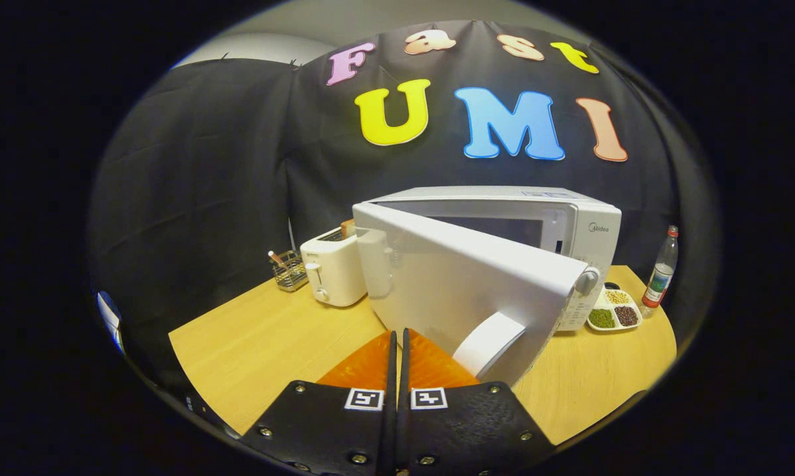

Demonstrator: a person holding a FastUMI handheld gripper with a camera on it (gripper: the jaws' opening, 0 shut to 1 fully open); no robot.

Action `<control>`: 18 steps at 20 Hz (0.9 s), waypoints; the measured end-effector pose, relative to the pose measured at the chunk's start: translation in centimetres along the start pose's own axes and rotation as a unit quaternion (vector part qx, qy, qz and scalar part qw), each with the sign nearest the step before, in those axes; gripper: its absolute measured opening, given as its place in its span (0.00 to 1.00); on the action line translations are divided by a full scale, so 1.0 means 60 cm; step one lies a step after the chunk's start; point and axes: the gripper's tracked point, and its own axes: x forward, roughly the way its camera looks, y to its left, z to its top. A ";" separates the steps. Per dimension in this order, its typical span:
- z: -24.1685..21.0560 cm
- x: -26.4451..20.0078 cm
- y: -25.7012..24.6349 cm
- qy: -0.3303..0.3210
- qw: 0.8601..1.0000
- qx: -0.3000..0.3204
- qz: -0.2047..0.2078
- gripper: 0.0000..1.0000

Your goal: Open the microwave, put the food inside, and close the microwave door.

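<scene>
The jaws are closed together with nothing between them, tips touching or just short of the half-open microwave door (pixel 463 277) at 12 o'clock. The microwave (pixel 569 225) sits on the table (pixel 265 344) (toaster (pixel 334 268) at its 9 o'clock, a dish of beans (pixel 612 309) at 3). A push near the handle (pixel 487 344) could slide off it, leaving the door unlatched

I see a white toaster (pixel 333 274) on the counter (pixel 258 344). Left of the toaster stands a wire rack (pixel 289 271); well right of it, a divided dish (pixel 613 311) and a bottle (pixel 661 276).
</scene>
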 end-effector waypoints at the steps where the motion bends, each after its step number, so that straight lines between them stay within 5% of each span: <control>1: 0.001 0.010 -0.012 0.000 1.000 0.000 -0.005 0.01; 18: 0.041 0.178 -0.194 0.005 0.993 0.018 -0.117 0.01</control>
